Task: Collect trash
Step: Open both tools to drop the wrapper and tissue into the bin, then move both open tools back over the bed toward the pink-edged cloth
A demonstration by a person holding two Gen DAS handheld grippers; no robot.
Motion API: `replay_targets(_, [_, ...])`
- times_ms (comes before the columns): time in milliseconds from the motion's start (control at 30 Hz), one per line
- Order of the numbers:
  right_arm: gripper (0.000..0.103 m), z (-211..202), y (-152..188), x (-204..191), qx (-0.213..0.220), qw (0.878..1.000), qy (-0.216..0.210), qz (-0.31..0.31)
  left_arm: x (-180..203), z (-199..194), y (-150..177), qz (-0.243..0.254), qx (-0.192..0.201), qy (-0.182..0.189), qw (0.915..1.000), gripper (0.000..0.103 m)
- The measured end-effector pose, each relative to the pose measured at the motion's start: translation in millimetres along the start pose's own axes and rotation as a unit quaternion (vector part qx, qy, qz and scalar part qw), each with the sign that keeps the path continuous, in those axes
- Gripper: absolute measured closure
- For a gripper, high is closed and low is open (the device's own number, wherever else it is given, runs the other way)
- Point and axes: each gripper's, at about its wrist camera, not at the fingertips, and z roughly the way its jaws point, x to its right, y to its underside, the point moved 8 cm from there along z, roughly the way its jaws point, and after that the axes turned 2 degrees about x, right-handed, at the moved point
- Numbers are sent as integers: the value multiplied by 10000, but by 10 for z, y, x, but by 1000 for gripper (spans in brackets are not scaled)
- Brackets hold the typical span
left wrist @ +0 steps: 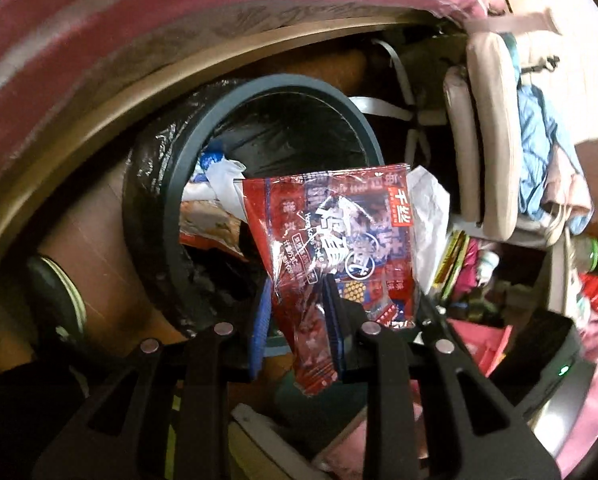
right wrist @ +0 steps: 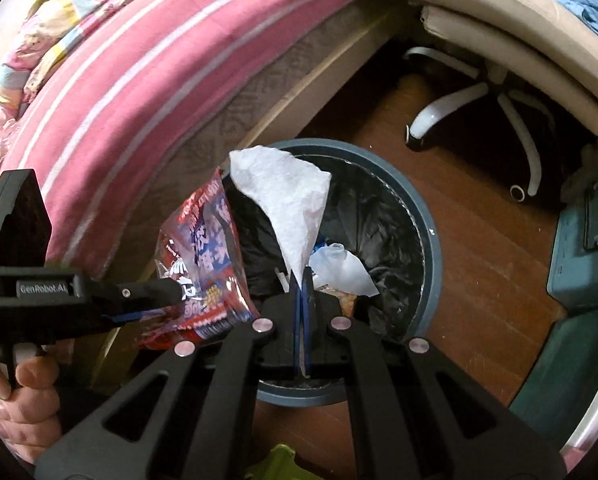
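A: Status of trash?
B: Red snack wrapper (left wrist: 331,240) clamped in left gripper (left wrist: 299,312), white tissue (right wrist: 287,204) pinched in right gripper (right wrist: 303,280); both over the bin (right wrist: 431,240).
A: Remaining?
B: Release both; bin already holds earlier scraps.

— Anything hidden in the bin (right wrist: 433,248)?
— Near rim covered by the right gripper (right wrist: 302,276); trash deep inside too dark to name.
— And the wrapper (left wrist: 331,240)?
— Lower end tucked behind the left gripper (left wrist: 299,304); small print unreadable.
— The chair (right wrist: 479,92)?
— Cut off at the top edge, probably draped with clothes.
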Motion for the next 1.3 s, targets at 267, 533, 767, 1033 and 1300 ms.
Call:
replay_targets(267, [100, 83, 30, 107, -70, 9998, 127, 142, 40, 168, -22, -339, -304, 266, 9986, 74])
replay_targets(533, [62, 33, 74, 273, -16, 9990, 261, 353, 71, 200, -4, -501, -467, 343, 9971, 58])
replay_targets(767, [32, -63, 67, 285, 156, 9982, 353, 453, 57, 139, 18, -669, -501, 543, 9950, 40])
replay_targets(1033, [23, -153, 13, 328, 308, 9967, 538, 532, 59, 59, 37, -744, -505, 747, 9931, 30])
replay_targets(1300, [20, -221, -17, 288, 389, 9964, 574, 495, 115, -11, 19, -800, -429, 910, 9917, 22])
